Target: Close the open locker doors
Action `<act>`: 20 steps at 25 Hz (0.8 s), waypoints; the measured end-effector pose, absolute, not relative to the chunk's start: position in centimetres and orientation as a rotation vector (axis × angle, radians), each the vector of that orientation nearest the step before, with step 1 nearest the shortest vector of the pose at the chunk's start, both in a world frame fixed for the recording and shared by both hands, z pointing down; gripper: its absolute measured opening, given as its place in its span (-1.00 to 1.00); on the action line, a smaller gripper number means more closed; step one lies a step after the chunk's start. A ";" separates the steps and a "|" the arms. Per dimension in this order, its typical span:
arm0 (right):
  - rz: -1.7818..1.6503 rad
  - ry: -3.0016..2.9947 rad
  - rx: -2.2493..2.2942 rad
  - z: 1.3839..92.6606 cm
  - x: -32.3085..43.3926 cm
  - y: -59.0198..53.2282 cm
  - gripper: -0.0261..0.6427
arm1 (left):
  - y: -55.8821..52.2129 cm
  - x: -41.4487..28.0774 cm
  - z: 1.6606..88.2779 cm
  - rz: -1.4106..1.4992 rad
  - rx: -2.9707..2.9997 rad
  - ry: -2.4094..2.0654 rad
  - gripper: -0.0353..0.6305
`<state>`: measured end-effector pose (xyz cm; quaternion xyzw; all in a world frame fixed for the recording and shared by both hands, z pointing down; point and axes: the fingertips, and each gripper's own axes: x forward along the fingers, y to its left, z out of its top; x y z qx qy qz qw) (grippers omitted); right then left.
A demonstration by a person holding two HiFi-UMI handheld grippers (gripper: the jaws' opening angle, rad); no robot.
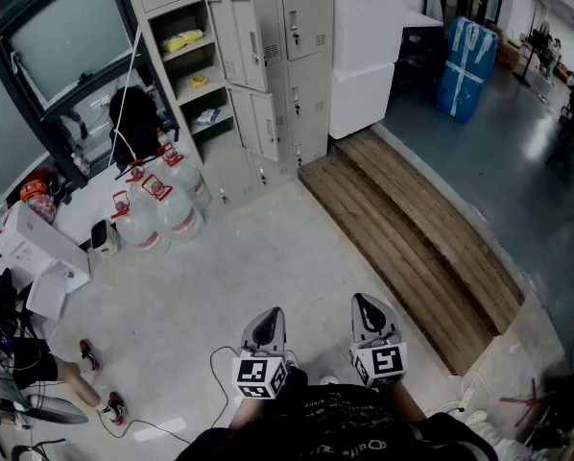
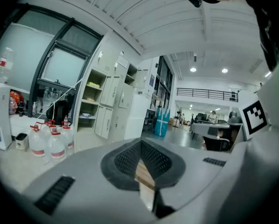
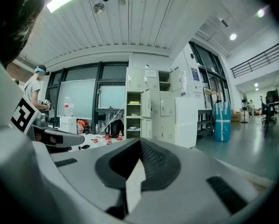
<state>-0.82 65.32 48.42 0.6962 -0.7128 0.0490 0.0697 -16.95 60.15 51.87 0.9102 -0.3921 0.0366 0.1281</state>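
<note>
**Setting:** large hall with a grey concrete floor (image 1: pixel 220 286). A slatted wooden platform (image 1: pixel 412 238) lies to the right.

**Locker bank** (image 1: pixel 306 27): at the far wall, well apart from the person.

**Open locker doors:** an upper door (image 1: pixel 244 32) and a lower door (image 1: pixel 261 123). Both are swung out beside an exposed column of shelves (image 1: pixel 193 60) holding small items.

**Adjacent:**
- Water jugs (image 1: pixel 157 209) sit on the floor left of the bank.
- A white cabinet (image 1: pixel 364 60) stands just beside it on the right.

**Left gripper** (image 1: pixel 266 327): jaws together, nothing between them, held low near the body.

**Right gripper** (image 1: pixel 370 313): jaws together, empty, level with the left.

**Step in hand:** judged as the approach, since no door is touched yet.

**Next move, as judged:**
- Walk up between the jugs and the platform.
- Set a closed tip against a door's outer face and press it towards the shelves.
- The jugs near the foot of the bank call for care.
</note>
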 end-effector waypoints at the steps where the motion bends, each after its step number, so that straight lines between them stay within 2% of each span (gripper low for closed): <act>1: 0.137 -2.145 2.098 48.4 -0.8 64.9 -0.91 | 59.6 -17.1 51.7 0.102 2.654 -1.149 -0.87; 10: 0.139 -2.070 2.202 48.4 -0.1 61.1 -0.91 | 54.7 -18.5 51.6 0.091 2.682 -1.157 -0.87; 20: 0.147 -2.113 2.208 48.5 -3.1 56.6 -0.90 | 48.1 -20.3 51.9 0.102 2.681 -1.120 -0.87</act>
